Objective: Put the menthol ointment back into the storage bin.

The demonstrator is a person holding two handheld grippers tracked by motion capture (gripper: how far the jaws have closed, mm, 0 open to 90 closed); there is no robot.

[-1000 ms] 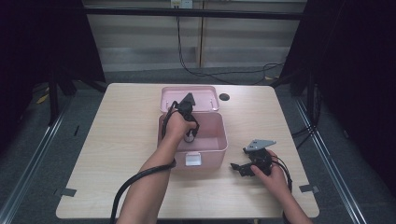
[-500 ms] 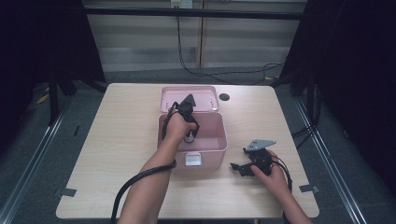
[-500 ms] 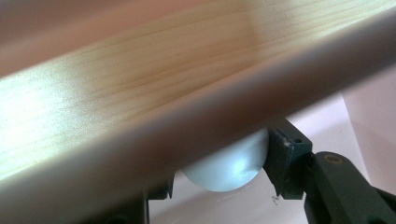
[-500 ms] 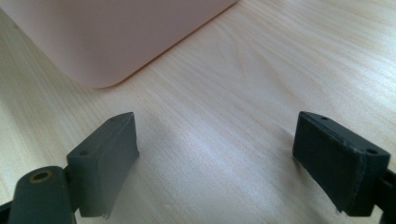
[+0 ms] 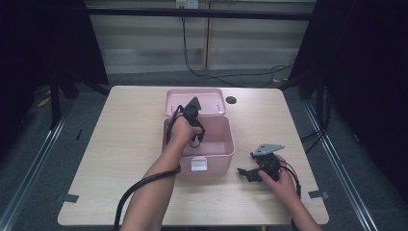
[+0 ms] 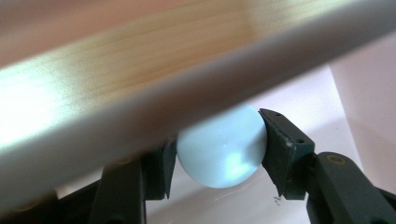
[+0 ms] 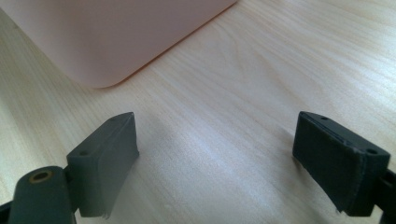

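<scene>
Pale wood table (image 5: 120,144); left gripper (image 6: 217,154), dipped inside pink box (image 5: 226,144), pinched pale blue ball (image 6: 219,151), jaws just easing apart; right gripper (image 7: 215,163) lay spread beside it.

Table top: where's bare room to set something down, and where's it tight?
Free: the table left of the pink box, and the strip right of the box's lid past the dark round spot. Tight: inside the box, where the left gripper holds a pale ball, and by the right gripper.

Recording booth or laboratory test cell. Indicated by: light wood-grain rectangular table (image 5: 120,144) standing alone on grey floor (image 5: 43,163); black curtains (image 5: 365,72) enclosing both sides; black cables (image 5: 226,77) trailing along pale panelled back wall (image 5: 144,43); white wall socket (image 5: 186,4).
</scene>
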